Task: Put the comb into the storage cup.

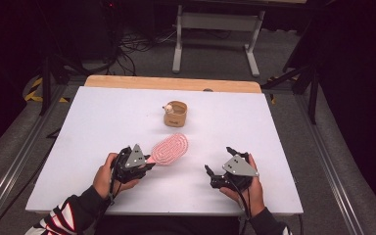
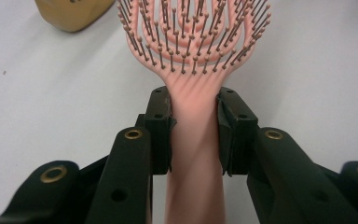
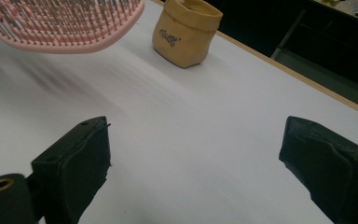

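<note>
From the high view the whole layout reads at once: a white table (image 1: 103, 127) with the left gripper (image 1: 144, 165) near its front edge, clamped on the handle of a pink hairbrush (image 1: 170, 148) whose oval head points away from the person toward a small tan pouch (image 1: 176, 113) standing farther back near the middle. The right gripper (image 1: 220, 165) sits well apart to the right, also near the front edge, with its jaws spread wide and nothing between them. What that view cannot give is the grip itself, and the left gripper view supplies it: the two black jaws press against either side of the brush's narrow neck, just below where the head fans out, the handle running down between them out of frame. There the bristle side faces the camera, rows of thin pins with small rounded tips set in curved, open pink ribs, the white surface visible through the gaps. The right gripper view adds the height: the brush head appears at upper left with a soft shadow beneath it, so it seems to be lifted clear of the table, though the edge of the frame cuts it off. That view also shows the pouch's rolled rim and a small printed mark on its side, too small to read.
</note>
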A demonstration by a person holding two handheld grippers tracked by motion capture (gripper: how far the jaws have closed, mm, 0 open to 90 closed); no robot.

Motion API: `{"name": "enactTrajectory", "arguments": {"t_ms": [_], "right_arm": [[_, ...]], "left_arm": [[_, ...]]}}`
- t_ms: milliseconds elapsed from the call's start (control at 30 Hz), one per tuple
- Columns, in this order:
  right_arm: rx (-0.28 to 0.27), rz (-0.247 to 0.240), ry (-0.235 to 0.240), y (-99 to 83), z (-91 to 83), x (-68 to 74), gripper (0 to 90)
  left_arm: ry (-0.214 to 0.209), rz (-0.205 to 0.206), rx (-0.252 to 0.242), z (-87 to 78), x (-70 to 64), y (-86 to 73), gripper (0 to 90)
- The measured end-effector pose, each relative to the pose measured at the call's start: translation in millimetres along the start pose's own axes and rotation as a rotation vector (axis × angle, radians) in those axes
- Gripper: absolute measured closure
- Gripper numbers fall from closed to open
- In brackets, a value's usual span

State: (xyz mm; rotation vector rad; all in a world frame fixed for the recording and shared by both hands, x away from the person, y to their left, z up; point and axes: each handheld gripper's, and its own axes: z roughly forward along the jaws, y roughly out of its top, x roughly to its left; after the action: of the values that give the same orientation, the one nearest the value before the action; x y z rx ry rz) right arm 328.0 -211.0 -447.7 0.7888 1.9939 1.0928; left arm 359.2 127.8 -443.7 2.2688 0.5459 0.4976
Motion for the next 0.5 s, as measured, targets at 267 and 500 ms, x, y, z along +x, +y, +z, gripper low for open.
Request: {"name": "enactTrajectory", "arguments": {"t_ms": [267, 500], "right_arm": [[-0.063, 0.086, 0.059, 20.3, 5.0, 4.1, 7.2], [-0.131, 0.133, 0.112, 43.0, 10.0, 10.0, 6.6]], "left_arm": [[0.069, -0.028, -0.106, -6.6, 2.6, -3.4, 69.7], [0.093, -0.047, -0.182, -11.2, 1.7, -4.2, 69.7]]}}
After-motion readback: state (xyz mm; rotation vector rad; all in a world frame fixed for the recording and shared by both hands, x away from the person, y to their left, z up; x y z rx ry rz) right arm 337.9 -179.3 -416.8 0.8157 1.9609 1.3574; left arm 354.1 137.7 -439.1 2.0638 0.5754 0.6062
